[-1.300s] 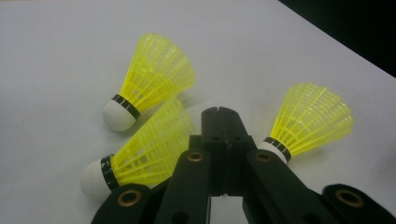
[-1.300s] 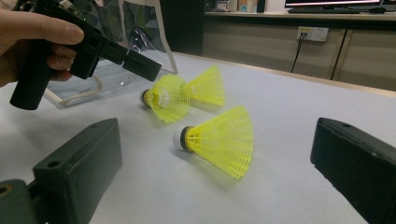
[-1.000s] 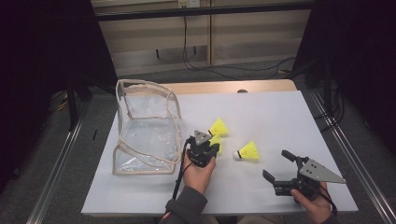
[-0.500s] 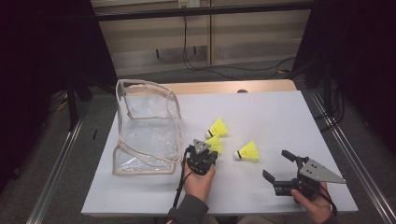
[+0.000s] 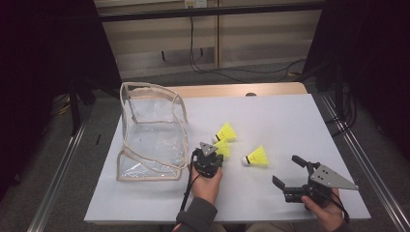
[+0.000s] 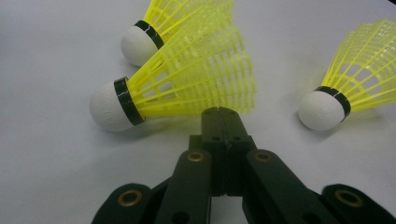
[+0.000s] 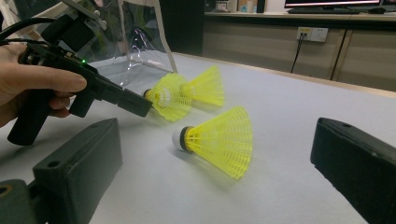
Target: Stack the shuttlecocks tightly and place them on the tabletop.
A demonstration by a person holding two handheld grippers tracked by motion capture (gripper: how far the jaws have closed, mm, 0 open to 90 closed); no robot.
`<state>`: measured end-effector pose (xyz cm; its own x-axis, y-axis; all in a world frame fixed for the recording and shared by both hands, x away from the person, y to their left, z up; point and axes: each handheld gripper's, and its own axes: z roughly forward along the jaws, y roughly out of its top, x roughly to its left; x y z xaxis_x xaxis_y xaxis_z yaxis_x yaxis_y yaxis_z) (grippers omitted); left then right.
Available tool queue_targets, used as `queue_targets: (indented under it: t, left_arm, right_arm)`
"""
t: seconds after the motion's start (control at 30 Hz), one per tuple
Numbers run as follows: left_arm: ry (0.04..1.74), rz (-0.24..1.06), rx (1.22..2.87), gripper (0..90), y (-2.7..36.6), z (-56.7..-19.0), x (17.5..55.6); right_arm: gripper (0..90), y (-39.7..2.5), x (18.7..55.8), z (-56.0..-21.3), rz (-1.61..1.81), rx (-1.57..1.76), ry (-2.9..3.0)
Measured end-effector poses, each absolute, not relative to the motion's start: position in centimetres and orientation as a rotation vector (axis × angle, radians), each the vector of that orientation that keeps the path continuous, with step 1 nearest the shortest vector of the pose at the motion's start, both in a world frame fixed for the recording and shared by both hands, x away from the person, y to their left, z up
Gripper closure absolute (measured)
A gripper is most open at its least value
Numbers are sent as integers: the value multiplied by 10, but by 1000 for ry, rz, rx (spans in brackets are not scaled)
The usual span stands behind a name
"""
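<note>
Left gripper view: yellow mesh-skirted, white-capped shuttlecock (image 6: 187, 88), skirt edge seemingly pinched by the closed left fingers (image 6: 223, 122).

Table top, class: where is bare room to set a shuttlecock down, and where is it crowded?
Free: the far right of the white table, beyond the shuttlecocks, and the near left strip in front of the clear bag. Crowded: the middle, where three yellow shuttlecocks lie close together by the left gripper; the right gripper occupies the near right corner.
</note>
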<state>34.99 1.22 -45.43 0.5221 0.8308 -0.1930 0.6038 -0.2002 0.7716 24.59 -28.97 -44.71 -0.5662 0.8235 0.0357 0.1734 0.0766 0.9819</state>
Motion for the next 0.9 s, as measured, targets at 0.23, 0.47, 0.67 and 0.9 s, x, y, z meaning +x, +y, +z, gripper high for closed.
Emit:
queue_targets:
  t: [0.23,0.47,0.67,0.9]
  left_arm:
    - [1191,344,1893,900,11,-455,352]
    - [1190,364,1909,900,13,-455,354]
    - [1196,369,1897,900,12,-456,355]
    - [1206,368,1875,900,11,-456,356]
  right_arm:
    - [15,-290,246,-447,1527,984,1809]
    - [16,-290,246,-447,1528,984,1811]
    - [15,-290,246,-447,1528,984,1810]
    - [16,-290,246,-447,1529,985,1811]
